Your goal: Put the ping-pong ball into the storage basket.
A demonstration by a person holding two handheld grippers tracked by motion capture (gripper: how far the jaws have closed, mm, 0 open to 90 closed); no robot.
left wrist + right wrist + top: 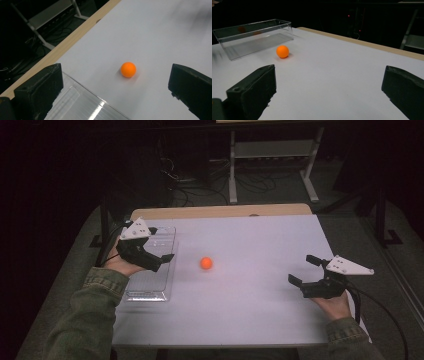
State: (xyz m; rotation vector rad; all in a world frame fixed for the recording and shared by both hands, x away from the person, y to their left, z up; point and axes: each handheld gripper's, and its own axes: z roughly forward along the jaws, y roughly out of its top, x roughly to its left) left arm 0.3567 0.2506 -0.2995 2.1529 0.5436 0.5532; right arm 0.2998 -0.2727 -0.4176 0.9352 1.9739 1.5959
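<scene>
Likely step: ball [206, 263] into clear bin [150, 292] by table's left edge; left gripper [159, 261] & right gripper [304, 272] both w/ jaws apart, empty; straddle ball square, close gently; it'll roll.

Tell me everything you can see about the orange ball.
The orange ball is small, round, smooth and matte, of plain colour with no visible markings. It rests on the white table, just beside the clear plastic box but outside it and apart from it. Neither hand-held gripper touches it. It casts a faint shadow on the table.
</scene>
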